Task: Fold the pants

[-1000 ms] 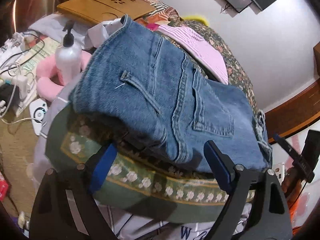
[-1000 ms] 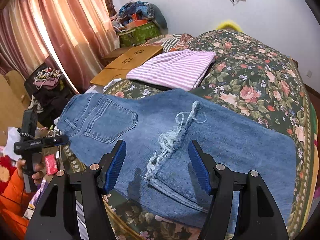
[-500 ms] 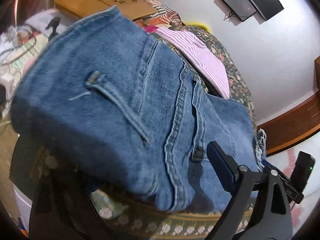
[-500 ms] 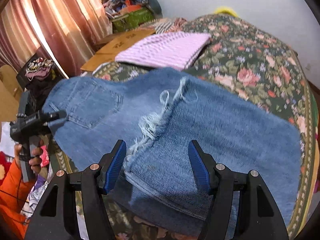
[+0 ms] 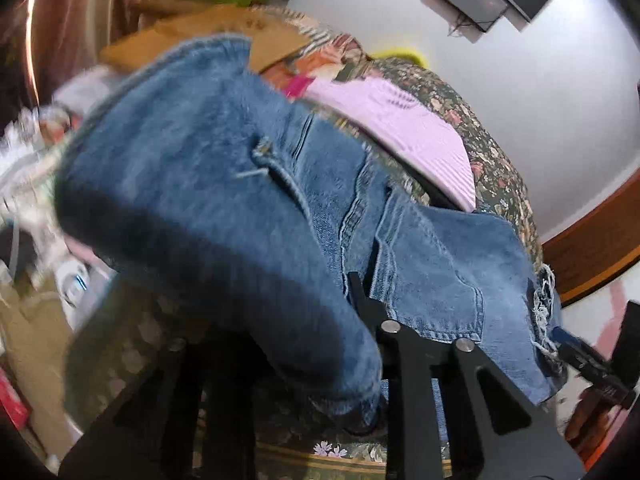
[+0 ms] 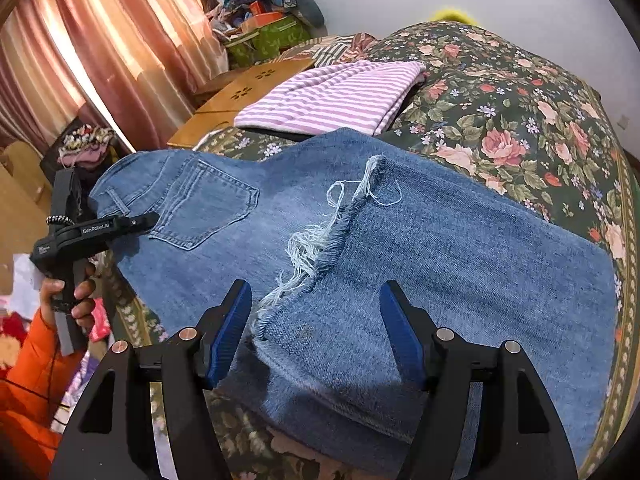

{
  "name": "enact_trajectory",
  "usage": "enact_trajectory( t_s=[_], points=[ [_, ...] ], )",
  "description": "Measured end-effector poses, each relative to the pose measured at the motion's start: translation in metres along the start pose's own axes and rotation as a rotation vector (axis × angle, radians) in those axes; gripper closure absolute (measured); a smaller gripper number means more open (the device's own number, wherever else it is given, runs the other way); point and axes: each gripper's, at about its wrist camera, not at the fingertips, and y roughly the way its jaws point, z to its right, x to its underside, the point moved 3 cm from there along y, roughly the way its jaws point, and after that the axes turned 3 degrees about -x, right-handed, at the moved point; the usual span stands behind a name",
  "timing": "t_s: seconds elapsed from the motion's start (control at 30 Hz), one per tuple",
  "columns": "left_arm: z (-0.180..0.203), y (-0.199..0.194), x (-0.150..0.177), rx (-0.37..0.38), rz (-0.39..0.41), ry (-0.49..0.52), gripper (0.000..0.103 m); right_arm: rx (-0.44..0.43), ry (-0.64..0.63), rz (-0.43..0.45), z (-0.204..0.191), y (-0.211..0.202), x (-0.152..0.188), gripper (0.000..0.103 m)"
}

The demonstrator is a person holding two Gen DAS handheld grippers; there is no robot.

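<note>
Blue jeans [image 6: 420,240] lie folded on the floral bedspread [image 6: 520,120], their frayed hems [image 6: 320,240] resting over the thigh part. My right gripper [image 6: 316,328] is open, its blue pads either side of the frayed hem edge near the bed's front. My left gripper [image 6: 132,222] is at the waistband [image 5: 224,184] and shut on it; in the left wrist view the denim drapes over and hides the left finger, and only the right finger [image 5: 368,304] shows.
A folded pink-striped top [image 6: 332,96] lies behind the jeans. A wooden lap table [image 6: 244,96] and a green basket [image 6: 268,36] stand at the back left by the curtains. Clutter lies on the floor left of the bed.
My left gripper has closed on the waistband and lifted it, so the denim now fills the left view. The right gripper has drawn closer to the frayed hems, still open.
</note>
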Motion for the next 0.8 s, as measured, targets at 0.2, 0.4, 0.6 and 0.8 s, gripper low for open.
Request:
enact_trajectory(
  t_s=[0.2,0.4,0.6,0.8],
  points=[
    [0.001,-0.029,-0.022,-0.024,0.068,0.033,0.081,0.010,0.009,0.063,0.003,-0.029,0.000,0.039],
    [0.014,-0.071,-0.049,-0.092,0.188,0.113,0.082,0.076,0.035,0.111,0.020,-0.052,0.007,0.039],
    [0.053,-0.104,-0.068,-0.113,0.286,0.235,0.082,0.102,0.117,0.095,0.047,-0.049,0.023,0.039],
    [0.118,-0.116,-0.072,-0.076,0.344,0.369,0.082,0.114,0.105,0.083,0.051,-0.036,0.029,0.038]
  ],
)
